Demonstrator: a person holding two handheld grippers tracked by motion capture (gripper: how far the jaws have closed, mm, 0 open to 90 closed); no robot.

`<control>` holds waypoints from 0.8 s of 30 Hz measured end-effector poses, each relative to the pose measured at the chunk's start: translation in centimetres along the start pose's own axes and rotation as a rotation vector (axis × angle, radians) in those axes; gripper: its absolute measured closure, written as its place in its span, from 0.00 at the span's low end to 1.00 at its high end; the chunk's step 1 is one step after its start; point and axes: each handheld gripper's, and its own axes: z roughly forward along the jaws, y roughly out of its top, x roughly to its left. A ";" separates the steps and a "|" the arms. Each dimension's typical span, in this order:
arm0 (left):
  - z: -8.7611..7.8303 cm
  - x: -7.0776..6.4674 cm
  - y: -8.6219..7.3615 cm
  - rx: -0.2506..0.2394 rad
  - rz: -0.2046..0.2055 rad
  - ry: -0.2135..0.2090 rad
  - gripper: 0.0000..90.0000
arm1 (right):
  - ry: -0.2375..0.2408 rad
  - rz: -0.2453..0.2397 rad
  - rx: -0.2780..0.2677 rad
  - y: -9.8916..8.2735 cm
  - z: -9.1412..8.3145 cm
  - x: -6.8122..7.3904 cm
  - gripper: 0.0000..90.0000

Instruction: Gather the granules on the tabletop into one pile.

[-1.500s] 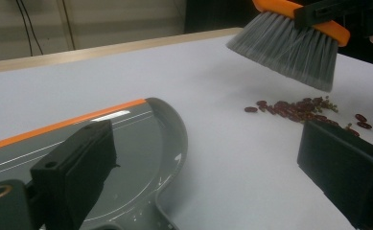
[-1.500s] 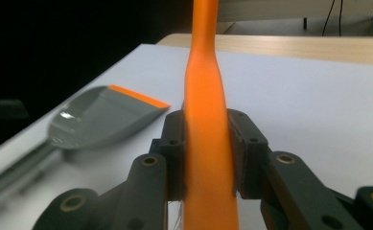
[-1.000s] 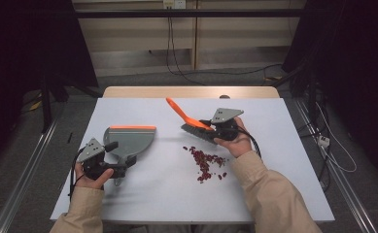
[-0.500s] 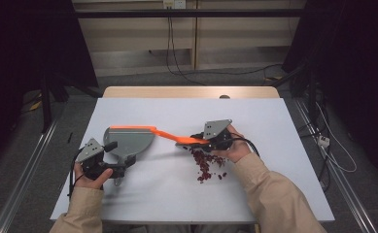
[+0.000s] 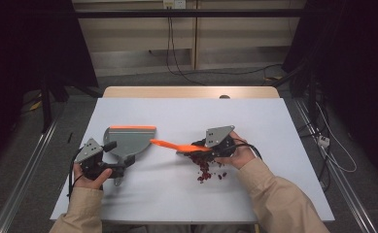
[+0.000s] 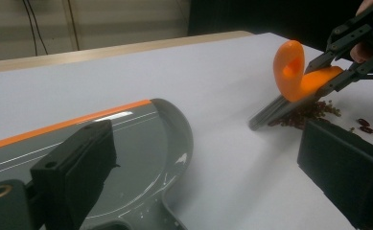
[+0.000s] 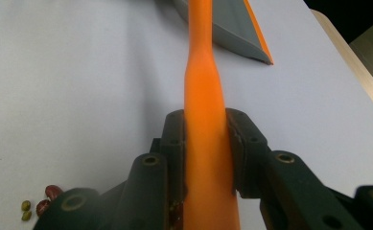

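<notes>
A grey dustpan [image 5: 128,138] with an orange front lip lies flat on the white table, left of centre. My left gripper [image 5: 118,156] stands open astride the dustpan's neck; in the left gripper view its jaws [image 6: 205,139] are wide apart over the dustpan [image 6: 141,143]. My right gripper [image 5: 198,147] is shut on the orange handle of a small brush [image 5: 169,144]. In the right gripper view both pads of the right gripper [image 7: 205,129] press the brush handle [image 7: 201,72]. The grey bristles [image 6: 275,108] rest at the left edge of a pile of red beans [image 5: 206,170].
A few loose red and green beans [image 7: 50,194] lie beside the pile. The white table [image 5: 274,126] ends in a wooden strip at its far edge. Cables trail from both grippers toward the person's sleeves.
The right gripper came nearer and leftward, lowering the brush from a raised slant onto the beans; its handle now points left toward the dustpan. The left gripper and dustpan stayed put.
</notes>
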 end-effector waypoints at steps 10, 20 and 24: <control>0.0 0.0 0.0 0.000 0.005 0.000 0.06 | -0.038 0.038 -0.045 0.1 -0.4 0.0 0.80; 0.1 0.0 0.0 0.000 0.003 -0.009 0.06 | -0.185 0.333 -0.109 0.2 -2.3 -0.4 0.80; 0.1 0.0 0.0 -0.002 0.002 -0.014 0.06 | -0.289 0.484 -0.113 -0.4 -3.6 -0.1 0.80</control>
